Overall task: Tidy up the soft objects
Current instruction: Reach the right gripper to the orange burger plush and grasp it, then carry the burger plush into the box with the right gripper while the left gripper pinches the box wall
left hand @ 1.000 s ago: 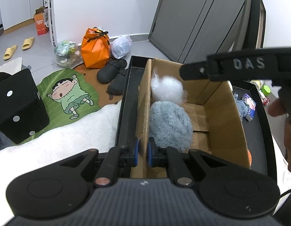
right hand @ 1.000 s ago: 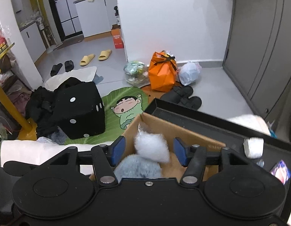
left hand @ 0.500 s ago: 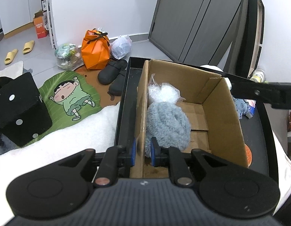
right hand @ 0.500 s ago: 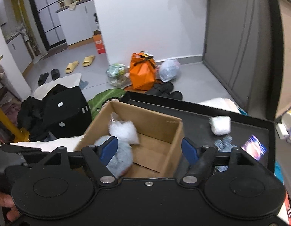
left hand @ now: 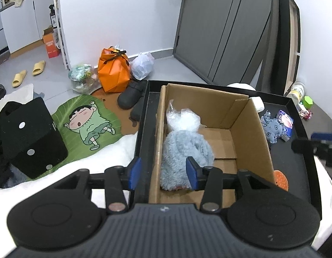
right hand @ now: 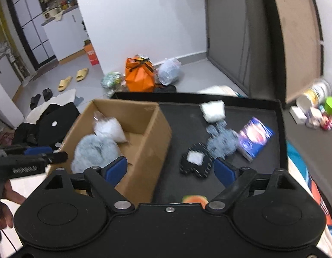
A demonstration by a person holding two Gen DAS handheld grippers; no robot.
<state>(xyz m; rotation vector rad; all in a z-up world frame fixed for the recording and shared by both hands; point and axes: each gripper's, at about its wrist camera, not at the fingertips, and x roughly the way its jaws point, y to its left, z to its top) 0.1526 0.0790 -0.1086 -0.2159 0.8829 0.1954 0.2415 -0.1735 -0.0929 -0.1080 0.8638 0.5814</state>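
An open cardboard box (left hand: 247, 133) stands in a black tray (left hand: 144, 129). Inside it lie a grey fluffy plush (left hand: 185, 148) and a white bag of stuffing (left hand: 183, 118). My left gripper (left hand: 162, 173) straddles the box's left wall; its jaws are opening and the pads stand clear of the cardboard. My right gripper (right hand: 170, 169) hovers over the box's right wall (right hand: 148, 146) and the tray floor (right hand: 251, 172), jaws opening wide and holding nothing. Below it lie a black knitted piece (right hand: 196, 163), a grey-blue plush (right hand: 221, 139), a second white bag (right hand: 213, 110) and a blue packet (right hand: 255, 137).
A white blanket (left hand: 58, 161) lies left of the tray. On the floor beyond are a black dice cube (left hand: 30, 133), a green cartoon mat (left hand: 86, 122), an orange bag (left hand: 114, 73) and dark slippers (left hand: 131, 95). Small items (right hand: 316, 111) clutter the right side.
My left gripper has let go of the box's left wall and its jaws have spread. My right gripper left the white bag in the box, swung right over the tray and opened wider.
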